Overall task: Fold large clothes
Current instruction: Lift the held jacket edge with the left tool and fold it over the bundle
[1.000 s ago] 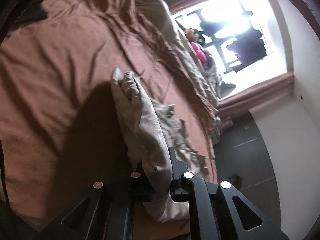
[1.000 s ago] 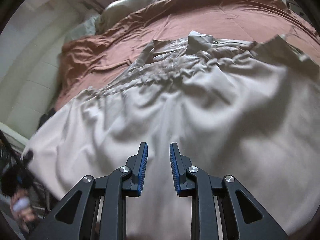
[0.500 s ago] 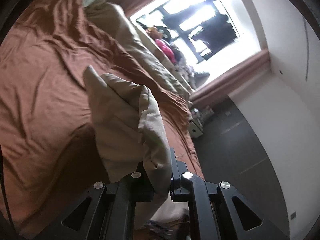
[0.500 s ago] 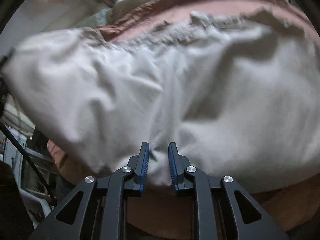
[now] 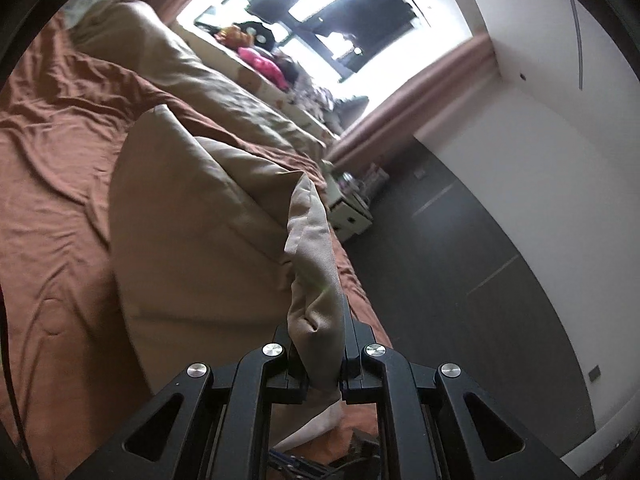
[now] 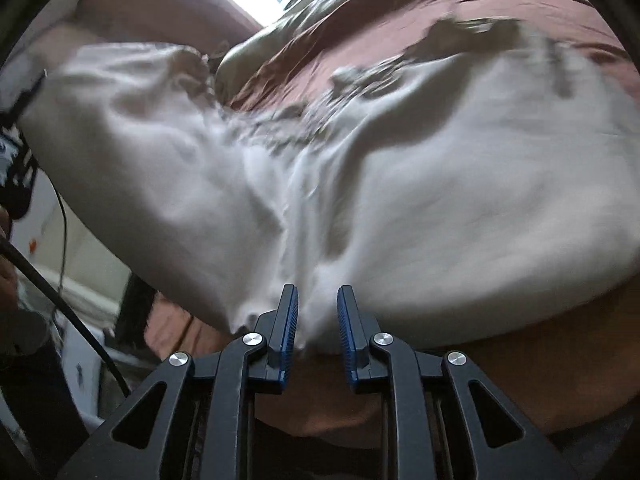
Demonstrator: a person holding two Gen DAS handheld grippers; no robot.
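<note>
- Left wrist view: your left gripper (image 5: 316, 344) is clamped tight on a bunched fold of the beige garment (image 5: 200, 240). The cloth fills the narrow gap between the jaws and a pale corner of it pokes out underneath.
- From that pinch the garment rises in a big tented sheet, lifted off the brown bedspread (image 5: 52, 184), with a pointed corner sticking up toward the far side of the bed.
- Behind it you've got a tan duvet (image 5: 224, 96) rolled along the far edge of the bed, then a bright window (image 5: 320, 12) with some colourful stuff on the sill, a pinkish curtain (image 5: 420, 92) and a dark floor (image 5: 460, 280) on the right. There's a small white cabinet (image 5: 352, 216) by the bed's far corner.
- Right wrist view: your right gripper (image 6: 318, 320) has its blue-padded jaws only narrowly apart, and they've just been opening a bit. The garment's (image 6: 400, 200) lower edge sits right between them, but it looks loose rather than squeezed, so I'd call it a let-go, not a grip.
- Same view is pretty blurry. The garment spreads wide across the frame, bunched in the middle, with its left end pulled up and away to the frame's left edge.
- The brown bedspread (image 6: 460, 24) shows above and below it.
</note>
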